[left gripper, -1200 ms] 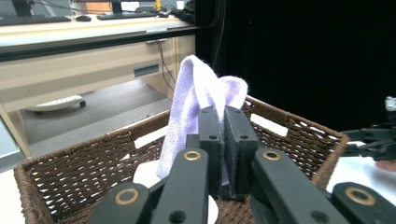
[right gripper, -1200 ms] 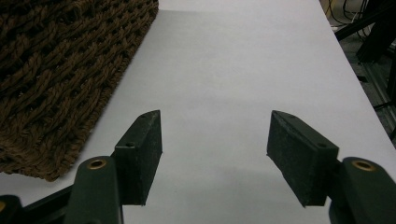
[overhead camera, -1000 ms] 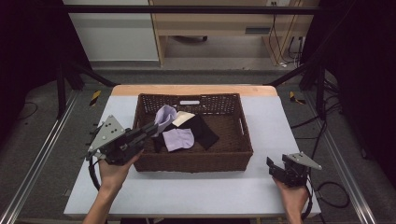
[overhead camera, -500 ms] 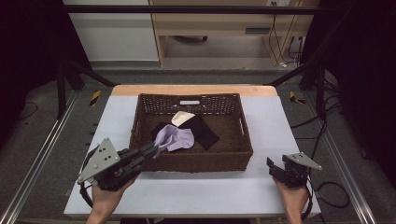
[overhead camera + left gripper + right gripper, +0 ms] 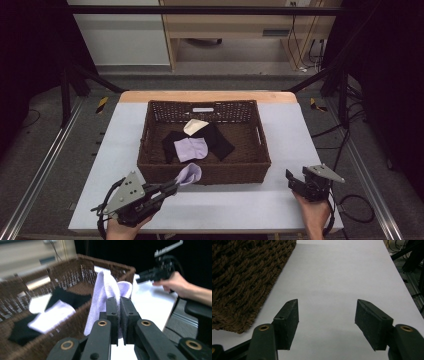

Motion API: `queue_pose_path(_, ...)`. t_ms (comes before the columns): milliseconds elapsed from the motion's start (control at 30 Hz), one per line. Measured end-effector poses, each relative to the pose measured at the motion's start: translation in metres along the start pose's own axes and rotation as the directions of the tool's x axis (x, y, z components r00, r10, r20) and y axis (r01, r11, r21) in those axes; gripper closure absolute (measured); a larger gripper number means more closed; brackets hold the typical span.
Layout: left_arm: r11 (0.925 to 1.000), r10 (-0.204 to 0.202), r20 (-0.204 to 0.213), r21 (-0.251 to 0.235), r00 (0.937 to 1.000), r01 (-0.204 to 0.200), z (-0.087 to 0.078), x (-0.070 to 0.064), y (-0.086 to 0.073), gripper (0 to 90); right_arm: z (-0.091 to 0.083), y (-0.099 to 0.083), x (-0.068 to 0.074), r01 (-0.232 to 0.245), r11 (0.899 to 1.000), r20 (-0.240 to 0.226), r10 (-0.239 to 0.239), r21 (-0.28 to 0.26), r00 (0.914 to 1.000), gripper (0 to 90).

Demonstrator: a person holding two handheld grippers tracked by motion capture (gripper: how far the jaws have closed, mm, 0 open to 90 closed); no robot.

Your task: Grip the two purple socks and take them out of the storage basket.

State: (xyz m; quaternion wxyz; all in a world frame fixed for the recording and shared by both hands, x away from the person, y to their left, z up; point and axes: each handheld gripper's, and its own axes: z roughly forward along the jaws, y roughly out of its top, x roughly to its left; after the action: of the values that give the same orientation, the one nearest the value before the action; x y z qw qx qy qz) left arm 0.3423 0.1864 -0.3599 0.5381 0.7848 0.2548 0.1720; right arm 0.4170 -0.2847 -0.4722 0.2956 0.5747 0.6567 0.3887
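In the high view, the left gripper (image 5: 172, 186) is seen at the lower left of the frame, just in front of the near wall of a brown woven basket (image 5: 150, 134) that stands at the middle of a white table (image 5: 295, 135). A pale purple cloth (image 5: 189, 174) is clamped between its jaws, which are pressed together on the fabric; the cloth is held up in front of the basket's near wall, outside the basket, at about the height of the rim. In the left gripper view, the same cloth (image 5: 106, 287) is seen rising from the closed jaws at the lower middle of the frame, with its folds standing up against the basket's corner. Inside the basket, another pale purple cloth (image 5: 190, 148) is laid over a black cloth (image 5: 220, 142), and a cream-white piece (image 5: 194, 126) is seen just behind them, toward the far wall. A white label (image 5: 203, 109) is fixed on the far wall of the basket. The right gripper (image 5: 296, 183) is held at the lower right of the high view, over the bare table near its front edge and well apart from the basket. In the right gripper view, its jaws are spread wide with nothing between them, the white table surface is seen beyond them, and the basket's woven wall (image 5: 244, 275) is seen at the upper left. In the left gripper view, the right gripper (image 5: 152, 273) and the hand (image 5: 175, 283) holding it are seen at the upper right.
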Motion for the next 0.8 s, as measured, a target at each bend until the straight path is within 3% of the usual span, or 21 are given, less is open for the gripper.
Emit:
queue_pose_path(267, 0.991, -0.032, 0.043, 0.131, 0.9986, 0.027, 0.03, -0.003, -0.03, 84.7, 0.0, -0.001, -0.001, 0.004, 1.0, 0.001, -0.004, 0.006, 1.0, 35.7)
queue_pose_path(400, 0.9785, -0.014, 0.028, 0.206, 0.9995, 0.008, 0.047, -0.003, -0.043, 84.7, 0.002, -0.001, -0.001, 0.007, 1.0, 0.004, -0.007, 0.015, 1.0, 35.5)
queue_pose_path(467, 0.9716, -0.038, 0.041, 0.235, 0.9984, 0.027, 0.055, -0.001, -0.05, 84.6, 0.002, -0.001, -0.001, 0.011, 1.0, 0.005, -0.011, 0.018, 0.9999, 35.5)
queue_pose_path(700, 0.9547, -0.054, 0.051, 0.295, 0.9972, 0.037, 0.071, 0.002, -0.065, 83.4, 0.004, -0.002, 0.0, 0.013, 1.0, 0.0, -0.013, 0.027, 0.9999, 35.5)
queue_pose_path(800, 0.9476, -0.058, 0.055, 0.317, 0.9968, 0.038, 0.076, 0.002, -0.069, 78.6, 0.004, -0.002, 0.0, 0.017, 0.999, -0.002, -0.017, 0.031, 0.9999, 35.5)
